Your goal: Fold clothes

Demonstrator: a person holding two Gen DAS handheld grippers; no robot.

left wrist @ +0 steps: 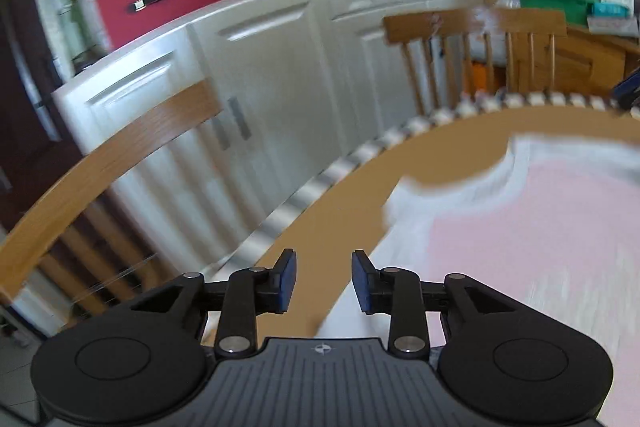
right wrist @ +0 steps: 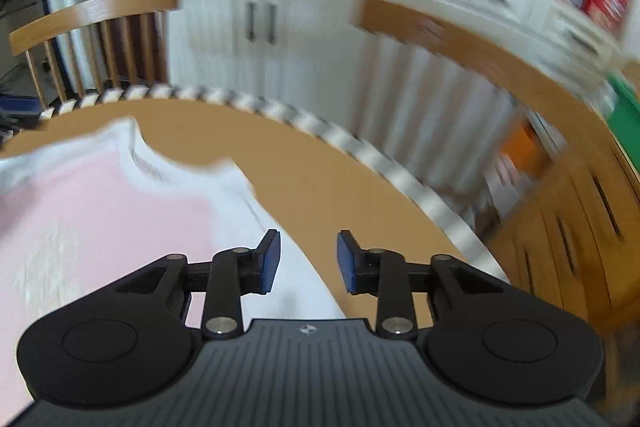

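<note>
A pink and white garment (left wrist: pixel 520 227) lies flat on the brown table (left wrist: pixel 352 195). In the left wrist view it fills the right side. My left gripper (left wrist: pixel 324 281) is open and empty above the garment's left edge. In the right wrist view the garment (right wrist: pixel 100 211) lies at the left on the table (right wrist: pixel 320 187). My right gripper (right wrist: pixel 308 261) is open and empty above the garment's right edge, its left finger over white cloth. Both views are blurred by motion.
The table has a striped edge band (left wrist: pixel 320 183). Wooden chairs (left wrist: pixel 472 43) stand beyond it, with one (right wrist: pixel 92 27) also in the right wrist view. White cabinets (left wrist: pixel 260 67) line the wall. A wooden sideboard (right wrist: pixel 580 219) stands at the right.
</note>
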